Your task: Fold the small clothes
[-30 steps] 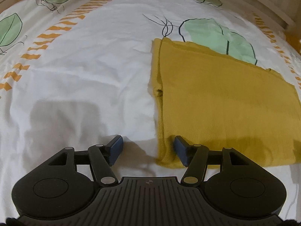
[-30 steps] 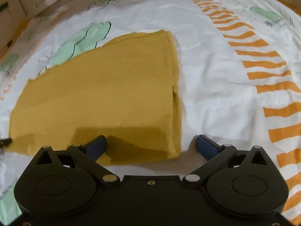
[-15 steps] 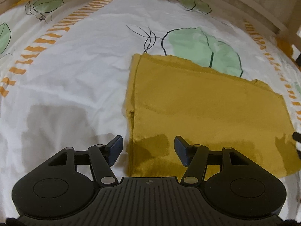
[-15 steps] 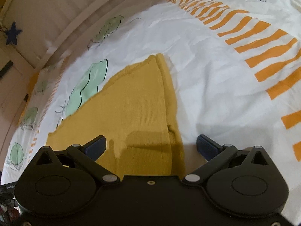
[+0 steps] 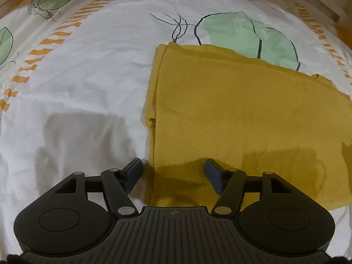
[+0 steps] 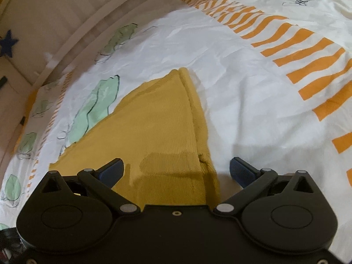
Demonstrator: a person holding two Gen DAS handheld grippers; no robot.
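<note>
A mustard-yellow knit garment lies folded flat on the bed, with a doubled edge along its left side. My left gripper is open and empty, hovering over the garment's near left corner. In the right wrist view the same garment runs away from me, its folded edge on the right. My right gripper is open and empty, straddling the garment's near right corner.
The bed sheet is white with green leaf prints and orange striped bands. A pale headboard or wall with a blue star rises beyond the bed's far edge.
Both grippers lifted and tilted, staying open. The left gripper shifted right over the garment's near left corner. The right view swung up so the headboard shows.
</note>
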